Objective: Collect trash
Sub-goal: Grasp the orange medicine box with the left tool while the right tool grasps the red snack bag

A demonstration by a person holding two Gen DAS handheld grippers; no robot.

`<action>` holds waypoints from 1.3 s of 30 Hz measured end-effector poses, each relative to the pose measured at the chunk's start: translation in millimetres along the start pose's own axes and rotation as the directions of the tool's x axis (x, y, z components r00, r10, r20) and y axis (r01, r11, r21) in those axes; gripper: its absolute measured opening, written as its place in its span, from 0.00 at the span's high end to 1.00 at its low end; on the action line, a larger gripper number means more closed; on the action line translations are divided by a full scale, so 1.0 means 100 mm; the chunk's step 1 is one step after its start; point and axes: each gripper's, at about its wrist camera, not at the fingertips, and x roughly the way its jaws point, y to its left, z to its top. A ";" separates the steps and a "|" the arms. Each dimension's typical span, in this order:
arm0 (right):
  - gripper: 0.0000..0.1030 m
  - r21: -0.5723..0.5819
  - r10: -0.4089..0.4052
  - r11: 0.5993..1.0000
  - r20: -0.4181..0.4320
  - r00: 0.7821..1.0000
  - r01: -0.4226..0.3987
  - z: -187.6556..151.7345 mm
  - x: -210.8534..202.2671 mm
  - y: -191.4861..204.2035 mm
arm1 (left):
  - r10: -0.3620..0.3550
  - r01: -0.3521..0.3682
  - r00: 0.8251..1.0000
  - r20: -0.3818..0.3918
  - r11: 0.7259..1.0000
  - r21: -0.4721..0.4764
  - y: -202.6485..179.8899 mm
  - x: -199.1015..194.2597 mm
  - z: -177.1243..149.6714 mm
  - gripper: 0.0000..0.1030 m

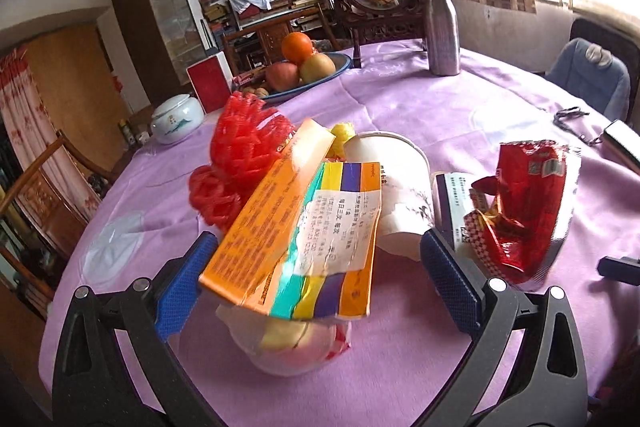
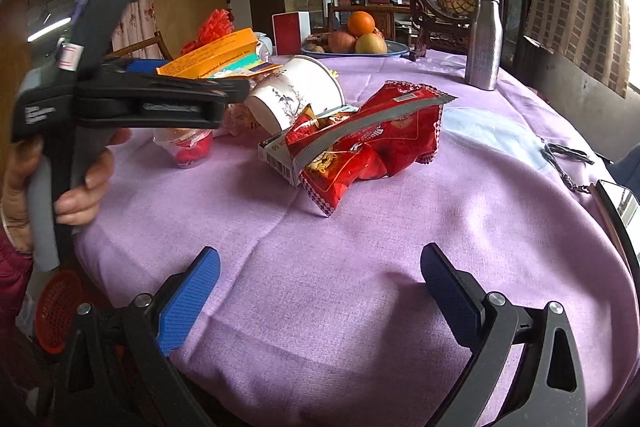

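While most of the litter lay uncollected on the bench (image 2: 360, 267), we judged the task barely begun. Our left gripper (image 1: 316, 263) had its jaws wide apart around an orange carton (image 1: 280, 227) that sat tilted on a small plastic cup (image 1: 296, 347); only the left pad seemed to meet the carton's corner, and we could not tell whether that was real contact. Our right gripper (image 2: 320, 275) stood open and empty over bare purple cloth near the bench's near edge.

Trash left, as far as we saw, clustered around the middle of the bench: the carton, the cup beneath it, red netting (image 1: 240, 155) behind them, a tipped white paper cup (image 1: 396, 183), a small white box (image 1: 452, 199) and a crumpled red snack bag (image 1: 528, 211) leaning on that box. We saw no bin or bag for it; a red mesh thing (image 2: 56, 311) at the lower left of the right view could not be made out.

As for writing, the carton bore a white sticker with printed Chinese characters, too small to read surely, and a line of Latin letters we could not make out. In the right view the white box showed a barcode and "50". The snack bag's print was unreadable.
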 end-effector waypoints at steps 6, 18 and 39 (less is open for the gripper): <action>0.05 -0.010 0.025 1.000 0.038 0.999 -0.024 -0.04 -0.02 -0.05 | -0.107 0.110 0.994 0.036 0.986 -0.122 0.15 -0.08 -0.04 0.38; 0.05 0.149 0.102 0.983 0.070 0.992 -0.112 0.26 -0.15 -0.44 | -0.197 0.228 0.971 0.138 0.935 -0.272 0.49 -0.84 -0.39 0.39; 0.91 0.354 0.281 0.892 0.049 0.958 -0.280 0.83 0.19 -0.53 | 0.027 0.036 0.994 0.109 0.846 -0.533 1.52 -1.72 -1.46 0.39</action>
